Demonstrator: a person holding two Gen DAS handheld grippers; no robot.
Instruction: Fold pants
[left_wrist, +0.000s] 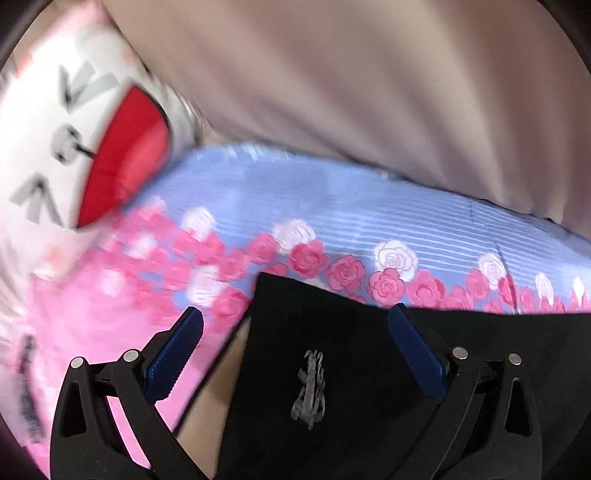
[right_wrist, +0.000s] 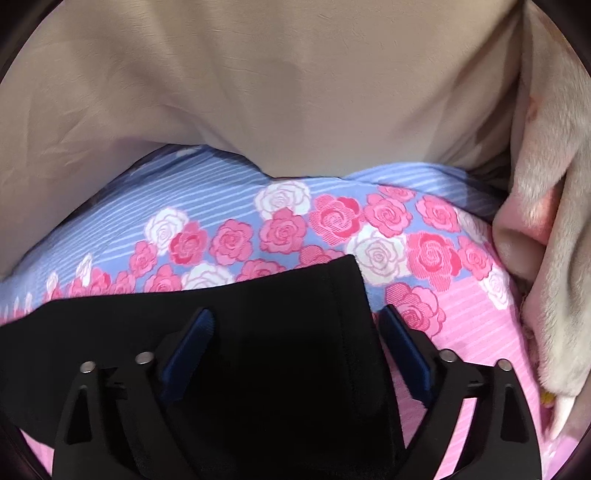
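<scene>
The black pants (left_wrist: 332, 332) lie flat on a bedsheet (left_wrist: 332, 221) of blue stripes and pink roses. In the left wrist view one squared end of them points away from me, with a grey emblem (left_wrist: 310, 387) on the cloth. My left gripper (left_wrist: 295, 312) hangs open over that end, its blue pads (left_wrist: 173, 362) wide apart and touching nothing. In the right wrist view the other end of the pants (right_wrist: 277, 295) lies between the spread fingers of my right gripper (right_wrist: 295, 314). That gripper is open and its pads (right_wrist: 404, 354) stand clear of the cloth.
A white plush cushion (left_wrist: 122, 155) with a red mouth sits at the left of the bed. Beige fabric (right_wrist: 277, 92) rises behind the sheet in both views. A fluffy cream and pink blanket (right_wrist: 554, 240) is bunched at the right edge.
</scene>
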